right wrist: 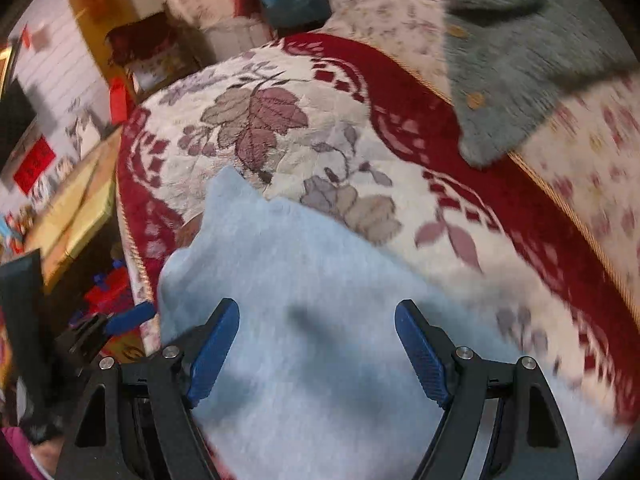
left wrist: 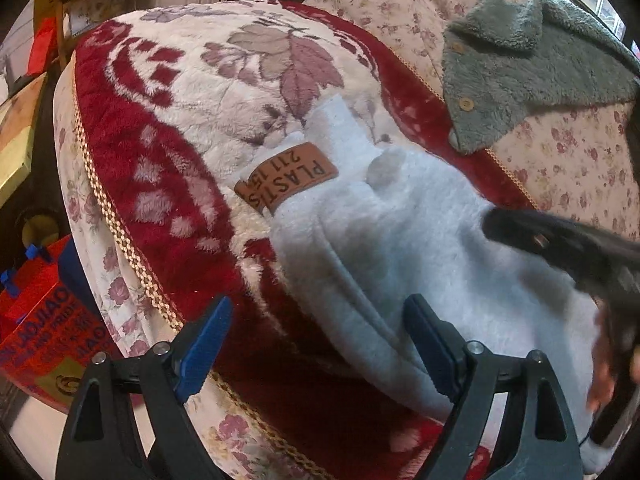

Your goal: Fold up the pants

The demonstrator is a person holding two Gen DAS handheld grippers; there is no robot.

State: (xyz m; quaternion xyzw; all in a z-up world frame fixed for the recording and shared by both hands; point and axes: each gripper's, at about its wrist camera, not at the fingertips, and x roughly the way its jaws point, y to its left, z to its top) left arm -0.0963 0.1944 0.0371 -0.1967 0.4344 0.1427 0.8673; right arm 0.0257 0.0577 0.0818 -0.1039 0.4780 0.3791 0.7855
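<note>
Pale, fluffy pants (left wrist: 400,232) lie on a red and cream floral blanket (left wrist: 168,184), with a brown leather patch (left wrist: 286,184) at the waistband. My left gripper (left wrist: 319,308) is open above the pants' near edge, one blue pad over the red border and the other over the fleece. It grips nothing. In the left wrist view my right gripper (left wrist: 560,248) is a dark blur at the right, above the pants. In the right wrist view the right gripper (right wrist: 317,306) is open over the pants (right wrist: 320,272), nothing between its pads. The left gripper (right wrist: 120,320) shows at the left edge.
A grey fleece jacket (left wrist: 520,76) with buttons lies at the back right on a floral sheet (left wrist: 568,160). Red bags (left wrist: 44,320) and yellow boxes (left wrist: 16,148) stand on the floor to the left of the bed. A hand (left wrist: 604,368) shows at the right edge.
</note>
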